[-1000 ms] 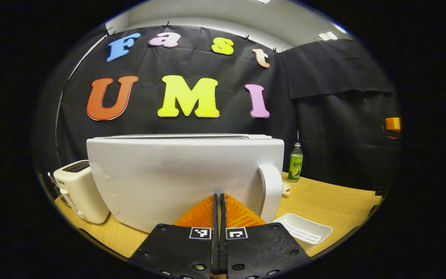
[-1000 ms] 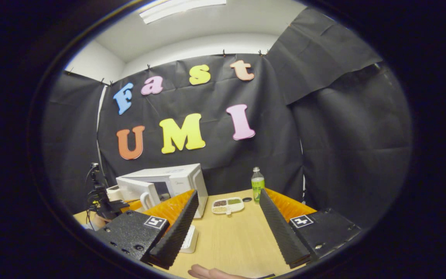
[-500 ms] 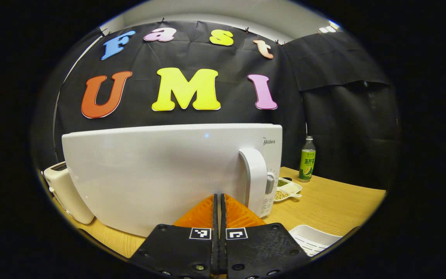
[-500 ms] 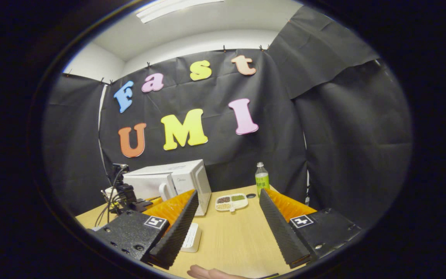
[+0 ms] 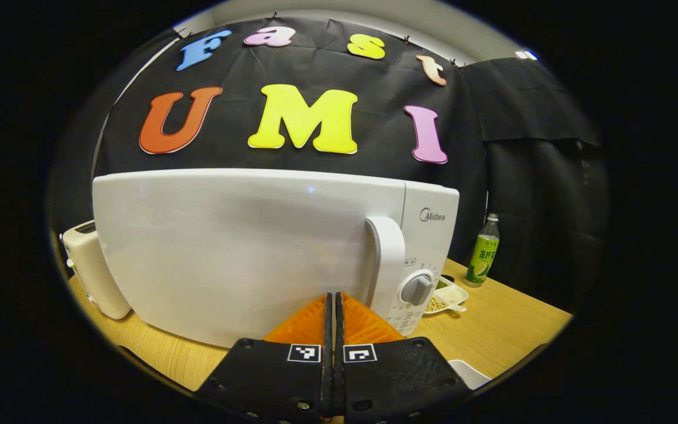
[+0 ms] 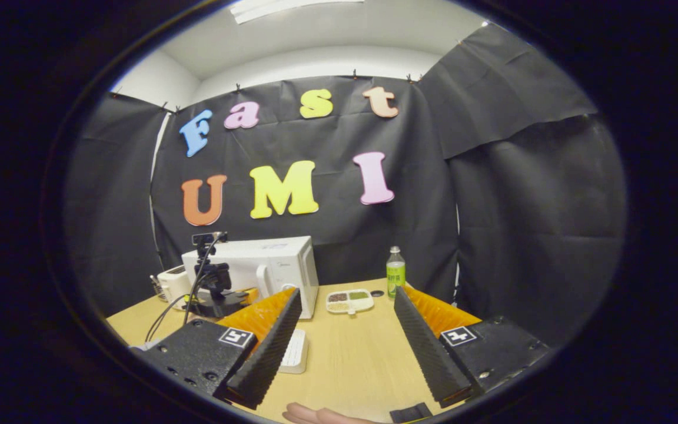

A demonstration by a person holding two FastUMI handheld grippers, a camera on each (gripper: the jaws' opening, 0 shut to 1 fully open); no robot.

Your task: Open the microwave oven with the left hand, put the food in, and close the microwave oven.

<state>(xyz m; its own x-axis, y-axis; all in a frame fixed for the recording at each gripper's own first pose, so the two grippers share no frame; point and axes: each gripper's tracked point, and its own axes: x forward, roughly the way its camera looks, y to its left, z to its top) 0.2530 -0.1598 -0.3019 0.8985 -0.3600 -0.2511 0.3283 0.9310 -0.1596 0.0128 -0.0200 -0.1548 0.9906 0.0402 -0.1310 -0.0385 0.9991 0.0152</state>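
With its door flush, the microwave oven (image 5: 256, 247) lies lengthwise along the tabletop's (image 5: 509, 330) far edge, handle (image 5: 387, 259) upright. Left gripper (image 5: 332, 306) fingers pressed together; right gripper (image 6: 345, 347) fingers spread.

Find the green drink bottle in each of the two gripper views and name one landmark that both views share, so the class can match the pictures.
Left gripper view: the green drink bottle stands at the right, on the wooden table beyond the white microwave oven.
Right gripper view: the bottle stands near the centre, at the table's far edge, right of the microwave oven.
Shared landmark: the divided snack tray between oven and bottle.
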